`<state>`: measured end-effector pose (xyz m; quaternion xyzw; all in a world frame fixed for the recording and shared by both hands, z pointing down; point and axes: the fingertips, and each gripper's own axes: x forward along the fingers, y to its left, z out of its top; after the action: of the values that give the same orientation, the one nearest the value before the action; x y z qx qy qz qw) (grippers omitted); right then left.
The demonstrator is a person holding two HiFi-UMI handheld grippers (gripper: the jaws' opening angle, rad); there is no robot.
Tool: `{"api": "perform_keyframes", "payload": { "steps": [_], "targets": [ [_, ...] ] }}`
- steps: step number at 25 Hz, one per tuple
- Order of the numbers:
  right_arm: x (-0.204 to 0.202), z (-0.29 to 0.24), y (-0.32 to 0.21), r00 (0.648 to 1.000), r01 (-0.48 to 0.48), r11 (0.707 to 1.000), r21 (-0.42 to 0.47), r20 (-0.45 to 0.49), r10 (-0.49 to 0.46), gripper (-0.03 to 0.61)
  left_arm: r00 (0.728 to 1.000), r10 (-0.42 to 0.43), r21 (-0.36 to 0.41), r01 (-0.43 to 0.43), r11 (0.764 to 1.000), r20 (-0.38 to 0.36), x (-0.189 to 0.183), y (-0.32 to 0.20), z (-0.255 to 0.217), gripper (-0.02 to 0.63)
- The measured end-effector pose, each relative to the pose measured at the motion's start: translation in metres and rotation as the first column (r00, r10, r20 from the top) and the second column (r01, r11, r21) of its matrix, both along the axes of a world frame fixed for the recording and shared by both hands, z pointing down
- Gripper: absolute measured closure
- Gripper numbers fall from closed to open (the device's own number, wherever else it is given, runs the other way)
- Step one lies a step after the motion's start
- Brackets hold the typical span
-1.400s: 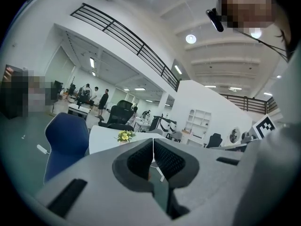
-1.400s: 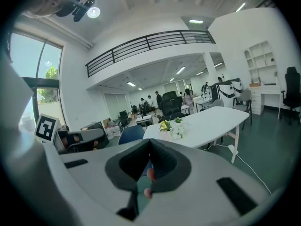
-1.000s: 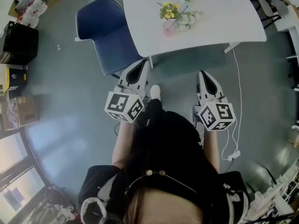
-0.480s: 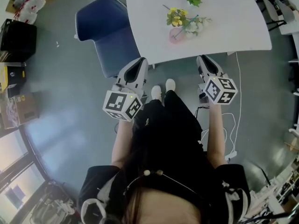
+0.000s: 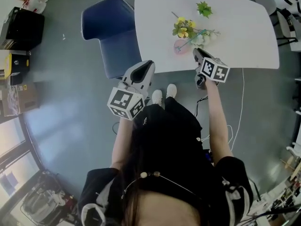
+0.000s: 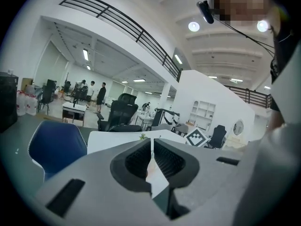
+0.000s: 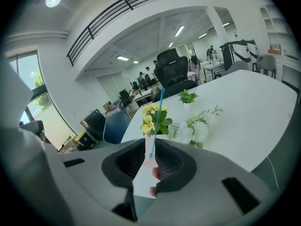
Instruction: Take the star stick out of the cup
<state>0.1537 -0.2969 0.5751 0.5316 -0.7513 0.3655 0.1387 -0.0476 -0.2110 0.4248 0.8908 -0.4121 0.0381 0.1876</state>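
Brought forward since a second ago, from over the floor to the near edge of the table [image 5: 244, 55], with the star stick [image 7: 157, 117] now straight ahead of the right gripper [image 5: 197, 52]. Standing tilted in the pink cup [image 5: 180, 46] among yellow and white flowers [image 5: 184, 28], shaft rising clear above the blooms, presumably free to be pinched without disturbing them; star end not made out. Lined up, in the right gripper view, with the slit between the jaws, narrowly apart and on nothing; judged just short of the shaft, not yet around it. Aimed thus for a straight close and lift. Held back near the blue chair [image 5: 106, 36], well apart from the cup: left gripper [image 5: 149, 64], jaws together and empty, probably in reserve.
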Motion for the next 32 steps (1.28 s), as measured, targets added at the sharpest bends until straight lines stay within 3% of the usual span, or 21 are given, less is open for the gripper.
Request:
{"api": "perform_keyframes", "payload": {
  "steps": [8, 18, 26, 32],
  "targets": [
    [-0.007, 0.045, -0.036, 0.998, 0.058, 0.991, -0.121, 0.008, -0.058, 0.512, 0.998, -0.061, -0.011, 0.061, 0.998, 0.006, -0.004, -0.023, -0.002, 0.604],
    [-0.022, 0.048, -0.051, 0.992, 0.122, 0.983, -0.137, 0.032, -0.119, 0.529, 0.993, -0.118, -0.027, 0.118, 0.993, 0.015, -0.006, -0.036, 0.001, 0.604],
    [-0.020, 0.033, -0.052, 0.990, 0.096, 0.991, -0.090, 0.110, -0.086, 0.557, 0.992, -0.123, -0.023, 0.124, 0.992, 0.008, -0.002, -0.036, 0.001, 0.604],
    [-0.018, -0.008, -0.046, 0.987, 0.088, 0.996, -0.003, 0.135, -0.087, 0.557, 0.994, -0.109, -0.017, 0.109, 0.994, 0.000, 0.003, -0.035, -0.001, 0.604]
  ]
}}
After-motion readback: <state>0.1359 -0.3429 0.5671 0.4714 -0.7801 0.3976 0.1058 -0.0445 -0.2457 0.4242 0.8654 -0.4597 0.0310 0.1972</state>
